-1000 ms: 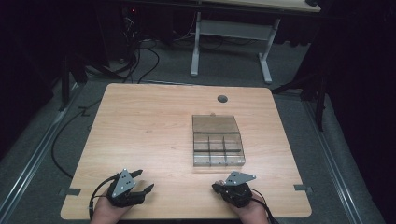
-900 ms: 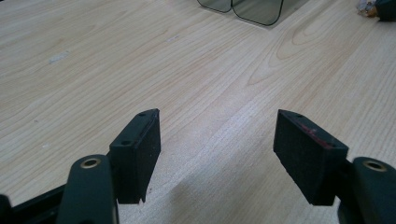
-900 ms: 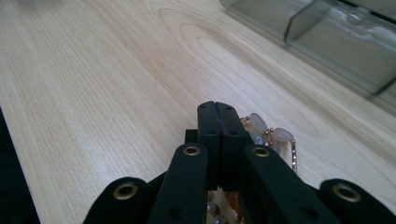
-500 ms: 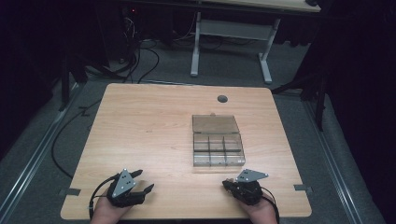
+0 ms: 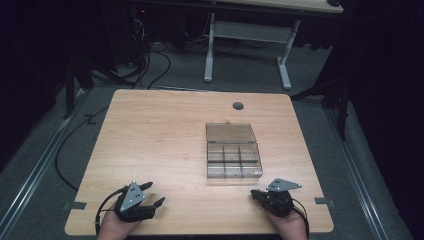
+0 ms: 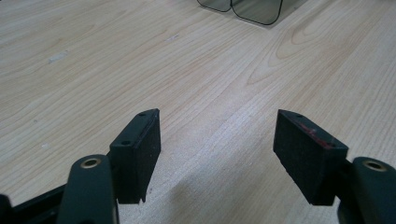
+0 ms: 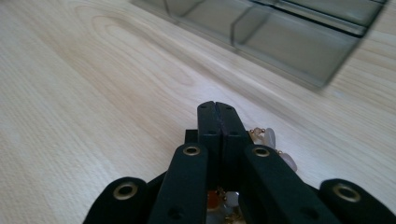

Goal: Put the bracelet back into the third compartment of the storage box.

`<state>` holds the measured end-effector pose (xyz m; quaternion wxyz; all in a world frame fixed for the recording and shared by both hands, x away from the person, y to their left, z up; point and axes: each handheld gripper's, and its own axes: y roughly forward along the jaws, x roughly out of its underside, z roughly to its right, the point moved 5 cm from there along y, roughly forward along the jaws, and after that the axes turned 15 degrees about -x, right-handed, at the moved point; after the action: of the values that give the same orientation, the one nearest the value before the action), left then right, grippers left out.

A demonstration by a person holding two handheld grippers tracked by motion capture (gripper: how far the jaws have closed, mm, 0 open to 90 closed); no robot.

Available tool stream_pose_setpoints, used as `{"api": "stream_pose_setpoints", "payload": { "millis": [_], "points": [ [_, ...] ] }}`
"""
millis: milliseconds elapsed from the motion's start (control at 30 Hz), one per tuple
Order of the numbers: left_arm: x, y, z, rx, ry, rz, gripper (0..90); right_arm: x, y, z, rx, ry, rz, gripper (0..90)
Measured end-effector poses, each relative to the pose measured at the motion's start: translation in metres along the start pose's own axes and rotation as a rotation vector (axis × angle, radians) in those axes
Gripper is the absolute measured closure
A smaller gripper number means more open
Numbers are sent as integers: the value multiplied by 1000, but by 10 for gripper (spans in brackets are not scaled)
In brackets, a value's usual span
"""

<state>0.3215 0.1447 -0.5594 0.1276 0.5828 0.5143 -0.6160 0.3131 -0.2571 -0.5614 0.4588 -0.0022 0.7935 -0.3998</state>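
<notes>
Compartment box (image 5: 234,156) lid open, cells look empty. Right gripper (image 7: 218,116) clenched on beaded jewellery (image 7: 273,142), axis unclear; left gripper (image 6: 217,144) released.

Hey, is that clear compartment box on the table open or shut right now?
Open. In the high view the compartment box has its lid swung flat onto the table behind it, leaving the divided cells uncovered; they look empty.

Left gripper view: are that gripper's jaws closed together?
No, the left gripper has its two black pads standing well apart, with bare wooden table showing between them.
</notes>
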Motion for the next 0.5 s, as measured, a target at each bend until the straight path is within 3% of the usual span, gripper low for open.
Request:
{"api": "stream_pose_setpoints", "payload": {
  "millis": [300,500],
  "points": [
    [0,0,0,-2,0,-2,327,4,-15,13,32,45,25,893],
    [0,0,0,-1,0,-3,327,3,-29,18,75,66,46,825]
  ]
}}
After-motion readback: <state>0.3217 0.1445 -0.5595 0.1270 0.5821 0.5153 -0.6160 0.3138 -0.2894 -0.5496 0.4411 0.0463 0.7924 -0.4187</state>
